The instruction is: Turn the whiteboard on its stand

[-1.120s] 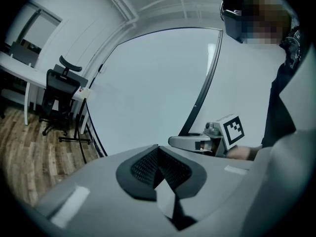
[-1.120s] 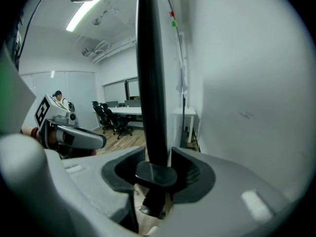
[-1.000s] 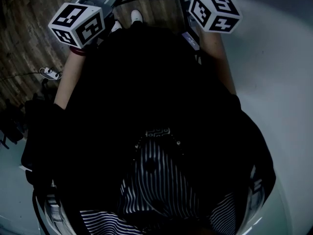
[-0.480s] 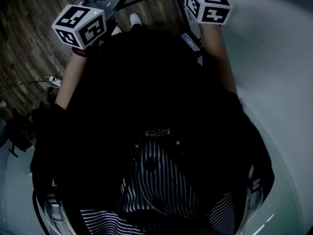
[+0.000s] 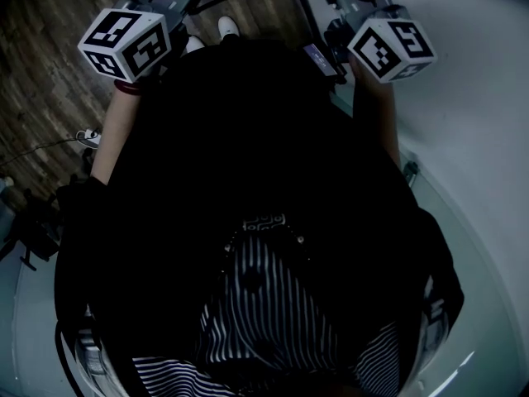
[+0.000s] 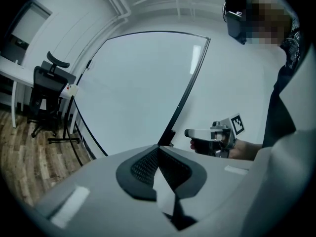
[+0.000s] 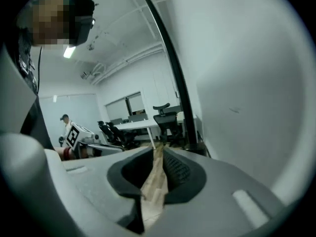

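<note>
Rightward has swung the right gripper (image 7: 157,151), jaws just closing, narrow, empty; left gripper (image 6: 159,148) pinches the whiteboard (image 6: 138,88) edge (head view hides both jaws).

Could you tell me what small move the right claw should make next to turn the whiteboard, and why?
Probably reopen the right claw and shift it across onto the whiteboard's black frame: its jaws have just been closing, only floor shows between them, and the frame stands just beside them.

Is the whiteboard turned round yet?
Done: no turn I can confirm. In hand: the left tongs sit at the black edge of the whiteboard; the right tongs, just closing on nothing, are beside it. Still to do: probably grip and swing it.
</note>
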